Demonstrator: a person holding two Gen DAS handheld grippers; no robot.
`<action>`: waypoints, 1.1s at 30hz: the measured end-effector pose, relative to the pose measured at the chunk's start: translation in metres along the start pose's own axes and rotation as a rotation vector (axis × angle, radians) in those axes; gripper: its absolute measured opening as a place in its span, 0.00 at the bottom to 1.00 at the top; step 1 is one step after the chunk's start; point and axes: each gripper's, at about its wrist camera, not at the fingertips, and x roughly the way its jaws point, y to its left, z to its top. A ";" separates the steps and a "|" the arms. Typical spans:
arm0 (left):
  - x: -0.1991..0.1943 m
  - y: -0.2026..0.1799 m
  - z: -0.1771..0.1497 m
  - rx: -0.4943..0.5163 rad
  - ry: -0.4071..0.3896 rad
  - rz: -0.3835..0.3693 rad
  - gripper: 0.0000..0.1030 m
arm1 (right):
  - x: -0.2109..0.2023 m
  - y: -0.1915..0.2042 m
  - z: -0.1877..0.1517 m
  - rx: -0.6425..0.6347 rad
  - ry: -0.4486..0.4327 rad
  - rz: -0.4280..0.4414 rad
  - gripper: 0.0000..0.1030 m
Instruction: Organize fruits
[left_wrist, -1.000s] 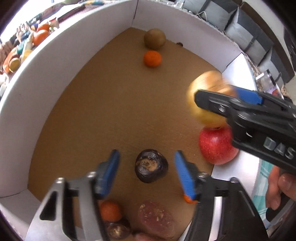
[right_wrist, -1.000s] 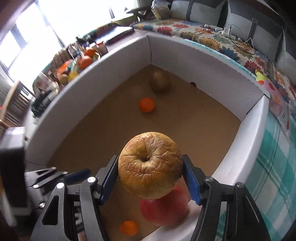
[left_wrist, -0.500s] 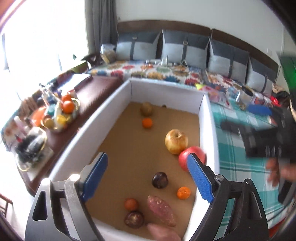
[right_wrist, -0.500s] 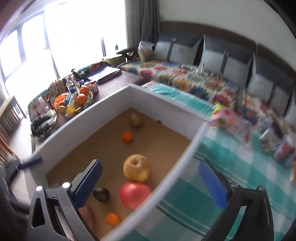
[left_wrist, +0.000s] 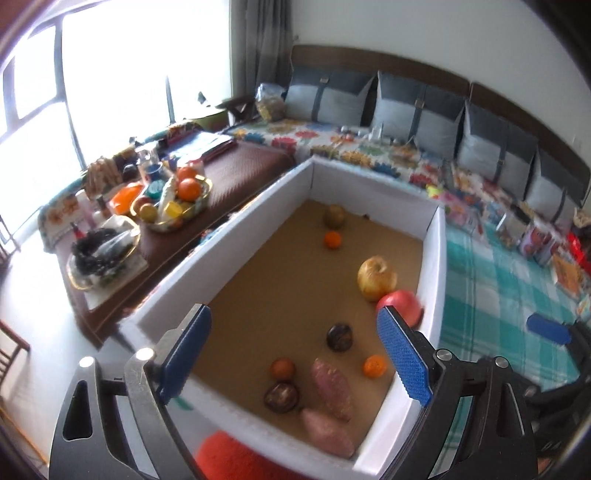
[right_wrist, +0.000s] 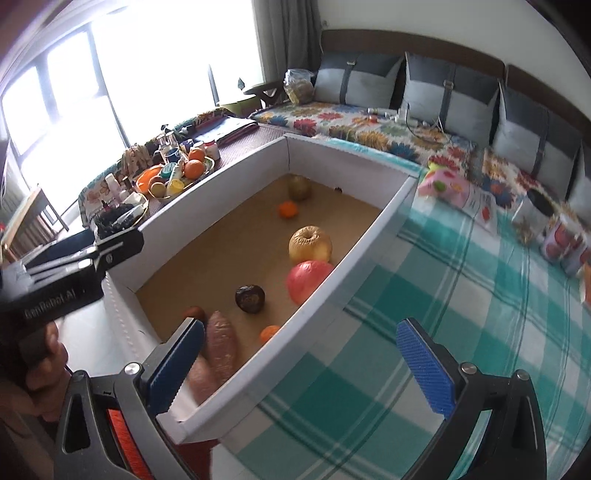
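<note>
Left gripper (left_wrist: 293, 363): black frame, blue ribbed pads, silver screws behind them. Right gripper (right_wrist: 308, 365): same, orange strip underneath.

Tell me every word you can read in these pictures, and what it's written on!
"GenRobot.AI": white letters on the black body of the left gripper, seen in the right wrist view; a bit blurred, so that is my best reading.
The printed packets on the checked cloth: too blurred to read.
Nothing else is readable.

In the box (left_wrist: 439, 236) below me, two apples (left_wrist: 376, 278) touch by the right wall; sweet potatoes (left_wrist: 330, 384) lie nearest.
</note>
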 end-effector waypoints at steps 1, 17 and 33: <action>0.000 0.000 -0.001 0.007 0.023 0.015 0.90 | -0.002 0.002 0.002 0.010 0.006 0.005 1.00; -0.024 0.016 0.008 0.129 -0.061 0.038 0.97 | -0.009 0.044 0.024 -0.040 0.012 -0.016 1.00; -0.008 0.023 -0.004 0.038 0.083 -0.070 0.97 | -0.001 0.039 0.009 0.052 0.093 -0.013 1.00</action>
